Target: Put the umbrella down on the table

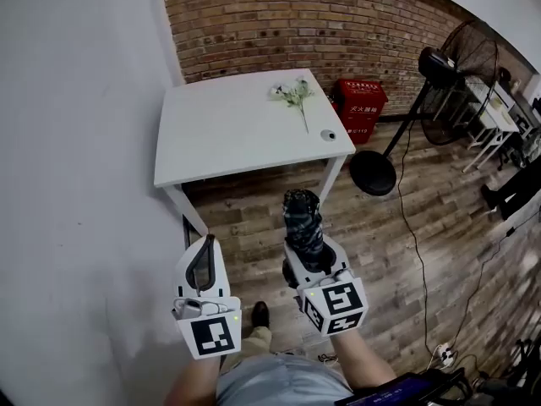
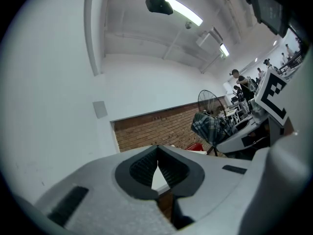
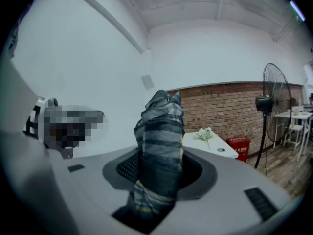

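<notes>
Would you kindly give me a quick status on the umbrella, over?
Right hand-held gripper clamped on folded umbrella; left hand-held gripper shut, empty. Umbrella in air, short of table. Flower sprig on table's far right.

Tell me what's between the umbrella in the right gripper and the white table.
Only bare wooden floor, seen in the head view; the umbrella, clamped in the right gripper, has not yet reached the table.

Red box (image 1: 361, 106) on the floor by the brick wall, just beside the white table (image 1: 237, 134): two lines of white print on its front, Chinese characters, too small to read with certainty.
</notes>
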Demonstrator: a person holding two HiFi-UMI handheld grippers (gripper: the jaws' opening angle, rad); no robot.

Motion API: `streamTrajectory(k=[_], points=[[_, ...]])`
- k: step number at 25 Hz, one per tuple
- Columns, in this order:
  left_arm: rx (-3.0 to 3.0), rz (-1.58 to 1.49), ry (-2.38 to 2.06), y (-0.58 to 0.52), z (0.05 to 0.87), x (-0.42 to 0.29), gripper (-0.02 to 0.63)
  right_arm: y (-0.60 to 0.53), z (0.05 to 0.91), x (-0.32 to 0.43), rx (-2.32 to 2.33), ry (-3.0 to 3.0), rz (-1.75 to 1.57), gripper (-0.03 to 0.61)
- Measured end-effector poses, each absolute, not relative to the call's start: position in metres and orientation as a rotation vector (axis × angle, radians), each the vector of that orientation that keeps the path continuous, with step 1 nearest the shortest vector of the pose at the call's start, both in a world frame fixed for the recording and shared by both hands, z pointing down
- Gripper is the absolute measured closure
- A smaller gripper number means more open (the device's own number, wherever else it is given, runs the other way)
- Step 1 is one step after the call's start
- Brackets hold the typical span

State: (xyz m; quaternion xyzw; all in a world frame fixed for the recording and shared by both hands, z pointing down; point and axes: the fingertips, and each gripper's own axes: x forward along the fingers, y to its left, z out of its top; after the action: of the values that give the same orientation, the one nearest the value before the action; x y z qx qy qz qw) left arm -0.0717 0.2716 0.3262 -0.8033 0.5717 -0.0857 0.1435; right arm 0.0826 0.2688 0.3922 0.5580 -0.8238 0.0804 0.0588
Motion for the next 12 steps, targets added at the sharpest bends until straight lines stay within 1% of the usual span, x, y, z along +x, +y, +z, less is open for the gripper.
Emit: streamTrajectory(k=[7, 12], points=[[-2.313, -0.18, 1.638, 0.192, 0.308, -0.096, 0.606, 0.189, 0.37, 0.056, 1.697, -2.489, 0.152, 0.396], [-2.293, -0.129, 1.612, 0.155, 0.297, -0.106, 0.605, 0.151, 0.359, 0.046, 1.726, -2.498, 0.114, 0.396]])
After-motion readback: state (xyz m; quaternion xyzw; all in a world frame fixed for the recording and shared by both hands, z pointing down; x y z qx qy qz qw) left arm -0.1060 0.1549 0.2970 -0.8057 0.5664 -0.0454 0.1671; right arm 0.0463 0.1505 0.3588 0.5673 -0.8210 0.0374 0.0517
